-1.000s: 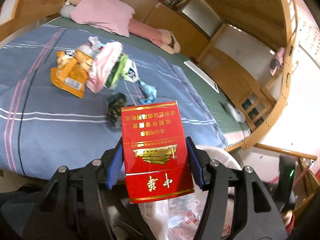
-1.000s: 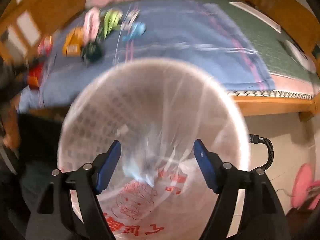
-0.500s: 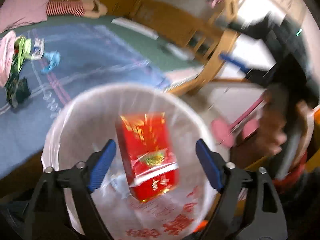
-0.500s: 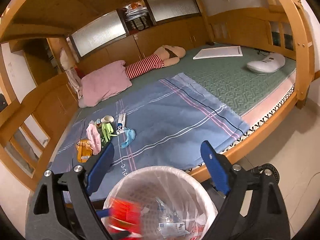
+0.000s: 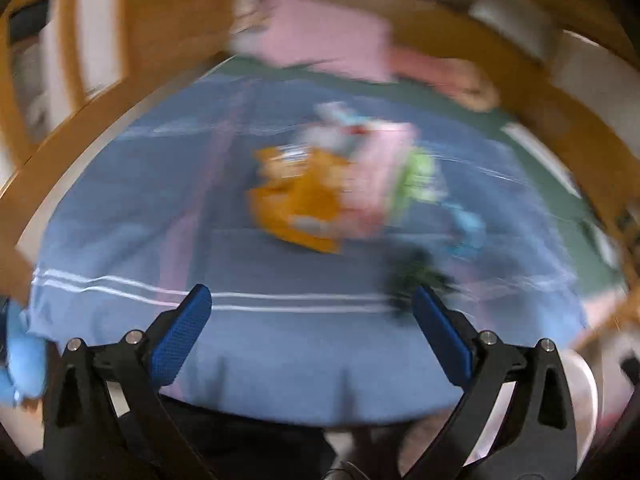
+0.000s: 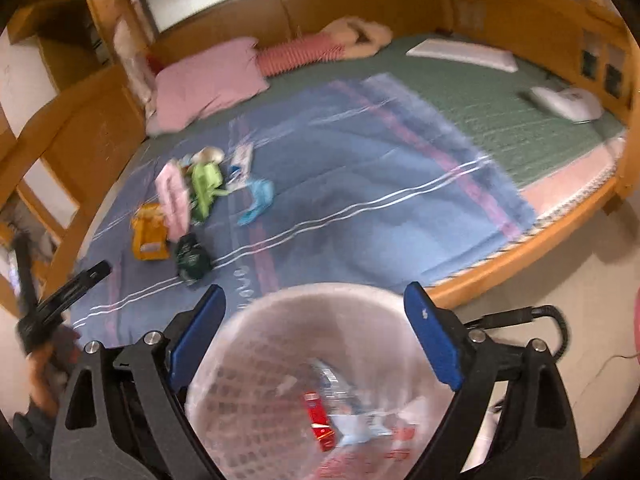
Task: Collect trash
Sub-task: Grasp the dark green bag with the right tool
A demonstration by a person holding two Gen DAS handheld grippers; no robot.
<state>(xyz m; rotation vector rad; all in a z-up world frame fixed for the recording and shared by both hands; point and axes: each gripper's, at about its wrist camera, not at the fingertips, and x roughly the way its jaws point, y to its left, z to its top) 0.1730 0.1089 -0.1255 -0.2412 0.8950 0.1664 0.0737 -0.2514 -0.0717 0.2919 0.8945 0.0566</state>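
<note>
Red box [image 6: 318,420] lies in the lined bin [image 6: 224,392], under the right claw [image 6: 316,336], whose jaws have just spread and grip nothing. The left claw [image 5: 312,328], jaws also just spread, empty, faces wrappers [image 5: 304,204] on the blue blanket [image 5: 120,216].

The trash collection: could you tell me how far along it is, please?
Partly done. The red box lies in the lined bin with other scraps. Both the left hand-held gripper and right hand-held gripper are open and empty. Left on the blue blanket: orange bag, pink packet, green wrapper, dark packet, blue scrap.
</note>
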